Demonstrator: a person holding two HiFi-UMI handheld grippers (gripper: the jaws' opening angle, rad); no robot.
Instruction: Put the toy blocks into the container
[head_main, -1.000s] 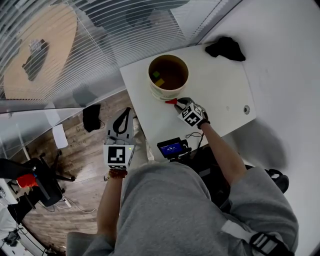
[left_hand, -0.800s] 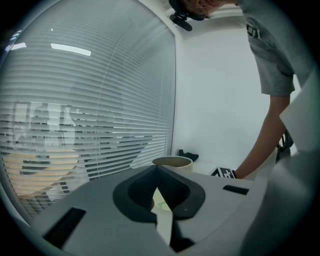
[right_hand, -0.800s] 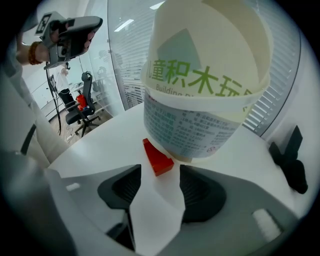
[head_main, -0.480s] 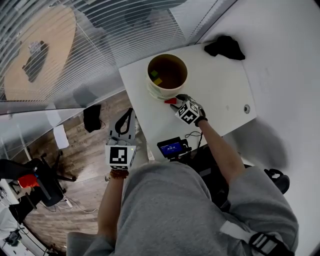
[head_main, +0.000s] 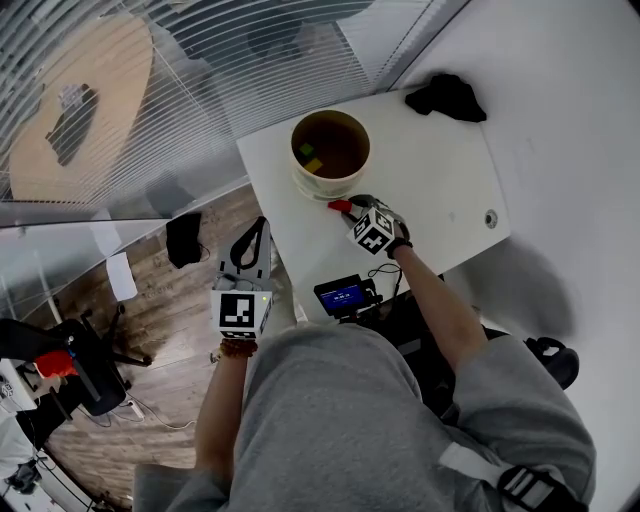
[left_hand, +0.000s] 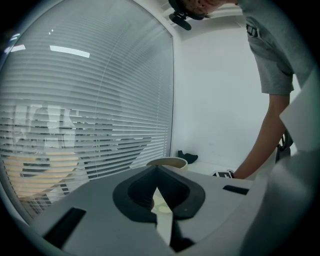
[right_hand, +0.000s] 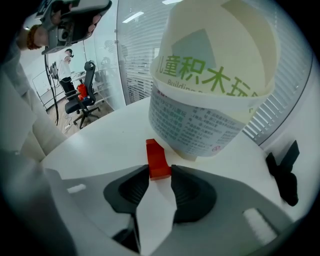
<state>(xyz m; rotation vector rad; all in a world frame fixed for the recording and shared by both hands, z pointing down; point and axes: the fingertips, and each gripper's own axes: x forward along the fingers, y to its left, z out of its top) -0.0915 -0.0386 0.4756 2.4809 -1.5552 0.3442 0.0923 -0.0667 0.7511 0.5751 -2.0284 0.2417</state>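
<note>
Right gripper (right_hand: 160, 172) is pointing steeply down at the table (head_main: 440, 170). Its jaws have just been closing and are now pinching the near end of the red block (right_hand: 158, 159), one pad on each side.

Block is lying flat on the table just beside the foot of the container (right_hand: 210, 120), in the same spot as a second ago. Whether it is touching the wall cannot be told. It is not lifted yet.

Judgement: the grasp is being completed, and the lift over the rim is coming next.

Container is already holding a green block (head_main: 308, 150) and a yellow block (head_main: 314, 165).

Left gripper (left_hand: 157, 169) is idling off the table's left edge, jaws together, gripping nothing
</note>
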